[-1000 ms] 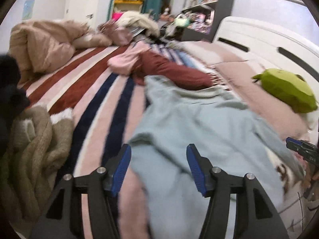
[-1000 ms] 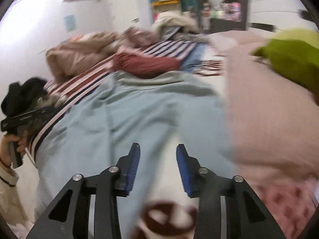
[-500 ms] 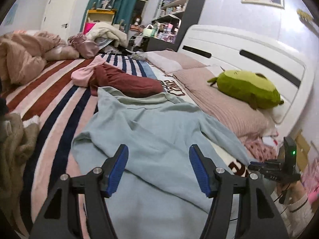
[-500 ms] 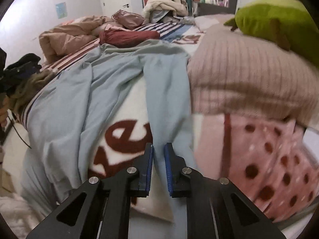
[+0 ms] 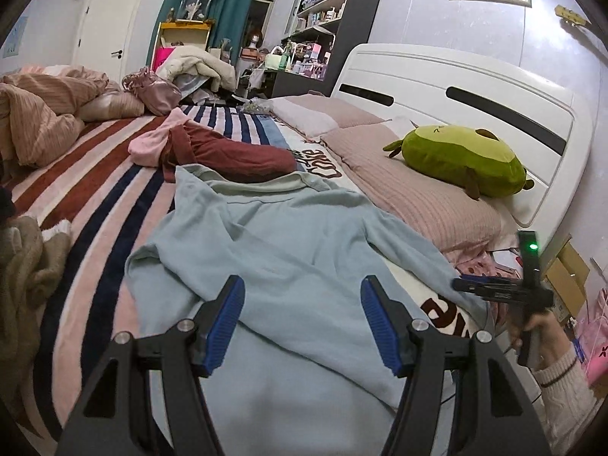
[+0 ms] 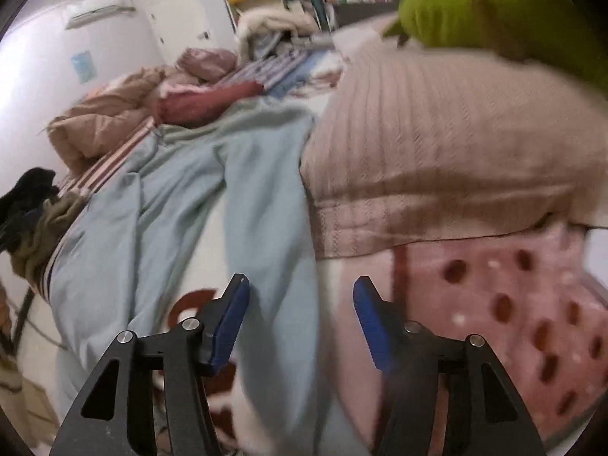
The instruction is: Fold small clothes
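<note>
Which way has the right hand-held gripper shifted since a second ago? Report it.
Yes. The right hand-held gripper moved down the light blue top's sleeve, away from the ribbed pink pillow; its jaws have just been opening, nothing pinched.

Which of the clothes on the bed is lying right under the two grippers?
The light blue top, spread flat; the dark red garment and pink one lie bunched beyond its collar.

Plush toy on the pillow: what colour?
Green, lighter yellow-green on top, with brown bits; the plush toy shows best in the left wrist view.
</note>
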`<move>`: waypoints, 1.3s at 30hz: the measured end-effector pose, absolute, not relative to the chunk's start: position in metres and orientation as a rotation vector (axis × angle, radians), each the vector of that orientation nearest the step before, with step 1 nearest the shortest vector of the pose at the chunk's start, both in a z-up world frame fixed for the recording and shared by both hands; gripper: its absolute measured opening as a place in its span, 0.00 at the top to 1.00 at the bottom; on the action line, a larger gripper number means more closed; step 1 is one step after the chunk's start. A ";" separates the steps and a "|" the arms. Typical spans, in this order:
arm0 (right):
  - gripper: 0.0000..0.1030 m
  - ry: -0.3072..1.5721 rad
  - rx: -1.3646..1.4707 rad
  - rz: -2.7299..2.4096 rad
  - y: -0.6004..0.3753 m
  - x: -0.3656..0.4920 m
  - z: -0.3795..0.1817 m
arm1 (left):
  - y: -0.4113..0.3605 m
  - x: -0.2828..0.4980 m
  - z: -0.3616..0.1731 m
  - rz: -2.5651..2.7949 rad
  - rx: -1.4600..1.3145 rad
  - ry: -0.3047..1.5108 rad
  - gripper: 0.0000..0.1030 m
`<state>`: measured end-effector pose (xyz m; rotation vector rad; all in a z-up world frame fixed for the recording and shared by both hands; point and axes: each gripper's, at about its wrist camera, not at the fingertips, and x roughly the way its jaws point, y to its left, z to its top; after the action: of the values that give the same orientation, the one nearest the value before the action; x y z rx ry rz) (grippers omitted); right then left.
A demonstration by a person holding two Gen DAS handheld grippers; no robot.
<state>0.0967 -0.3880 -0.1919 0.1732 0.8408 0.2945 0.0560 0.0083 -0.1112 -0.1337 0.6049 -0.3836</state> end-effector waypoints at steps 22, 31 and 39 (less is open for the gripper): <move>0.93 0.838 0.118 0.667 -0.220 0.139 -0.112 | 0.078 0.023 -0.109 -0.344 -0.206 0.552 0.30; 0.63 1.026 0.161 0.702 -0.177 0.158 -0.158 | 0.073 0.033 -0.116 -0.400 -0.190 0.599 0.22; 0.40 0.940 0.045 0.590 -0.279 0.099 -0.139 | 0.038 0.052 -0.121 -0.478 -0.189 0.617 0.22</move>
<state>0.0990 -0.2789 -0.1387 0.0448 0.9404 0.5905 0.0517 0.0380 -0.1206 -0.1887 0.6173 -0.4785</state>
